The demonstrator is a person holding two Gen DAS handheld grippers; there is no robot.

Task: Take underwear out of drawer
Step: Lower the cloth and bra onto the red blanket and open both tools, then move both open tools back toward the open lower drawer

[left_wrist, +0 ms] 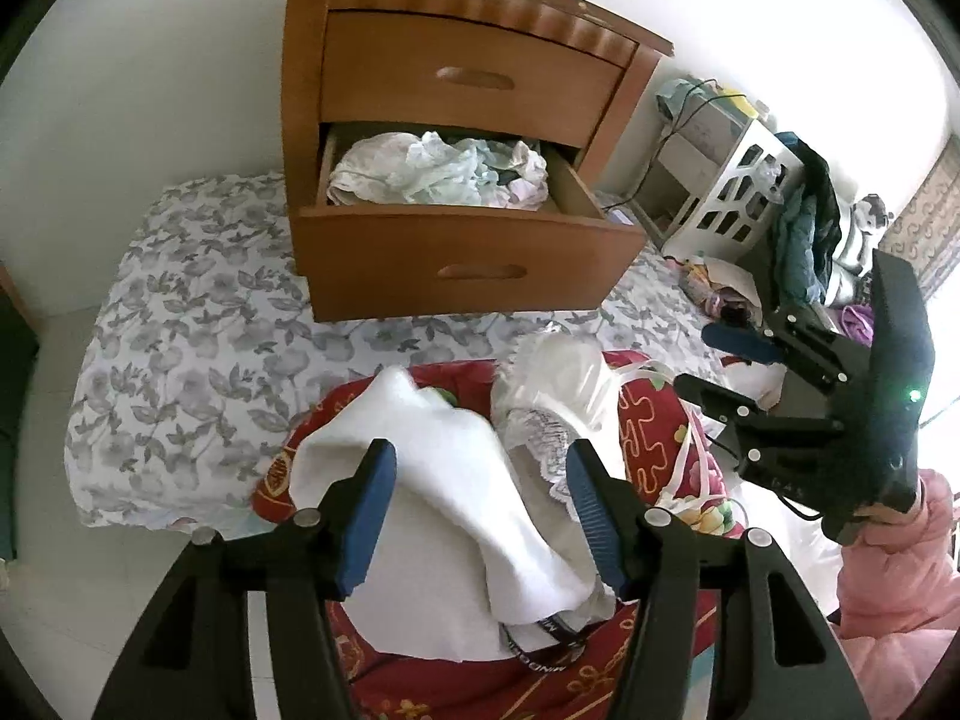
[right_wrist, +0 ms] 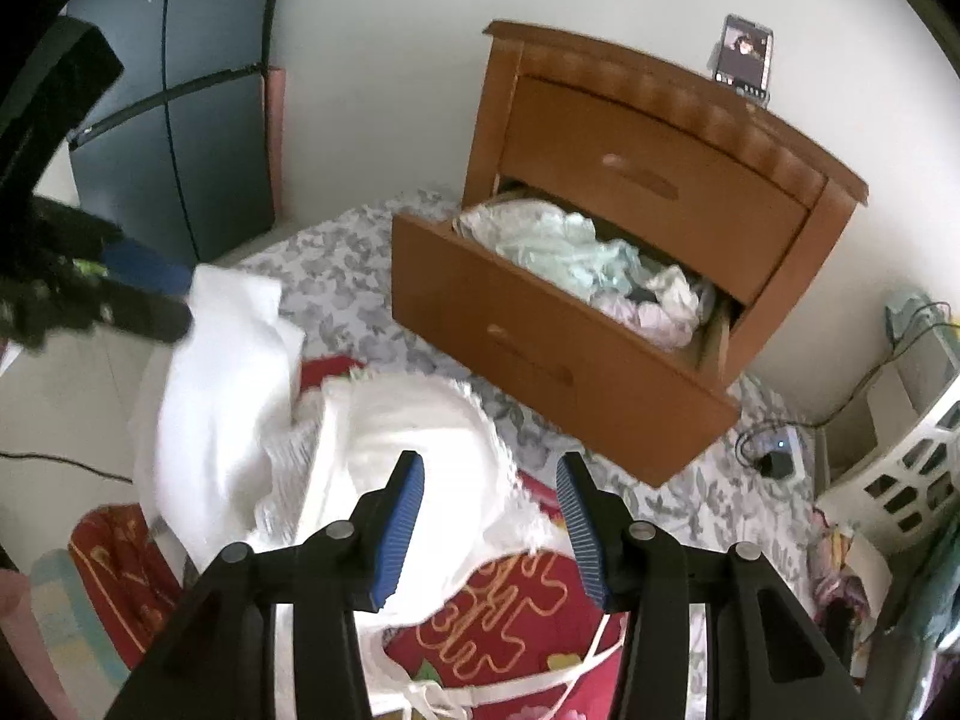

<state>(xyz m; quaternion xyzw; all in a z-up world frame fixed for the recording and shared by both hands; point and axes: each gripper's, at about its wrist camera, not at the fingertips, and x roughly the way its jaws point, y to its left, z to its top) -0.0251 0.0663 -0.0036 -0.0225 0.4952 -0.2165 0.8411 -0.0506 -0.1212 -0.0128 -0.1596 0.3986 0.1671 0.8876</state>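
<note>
The wooden nightstand (left_wrist: 456, 96) stands on the bed with its lower drawer (left_wrist: 468, 252) pulled out, full of pale crumpled underwear (left_wrist: 438, 171) (right_wrist: 576, 264). A plain white garment (left_wrist: 456, 480) (right_wrist: 222, 372) lies on a red patterned quilt (left_wrist: 648, 420) between the spread blue pads of my left gripper (left_wrist: 480, 510) (right_wrist: 174, 291), which do not press it. Beside it lies a white lace-trimmed piece (left_wrist: 552, 396) (right_wrist: 408, 420). My right gripper (right_wrist: 492, 516) (left_wrist: 720, 369) hovers open over the lace piece, holding nothing.
A floral sheet (left_wrist: 180, 348) covers the bed. A phone (right_wrist: 744, 57) is propped on the nightstand top. A white slotted basket (left_wrist: 732, 192), a power strip (right_wrist: 780, 450) and piled clothes crowd the right side. A blue-grey wardrobe (right_wrist: 180, 120) stands at left. A pink sleeve (left_wrist: 900, 570) shows.
</note>
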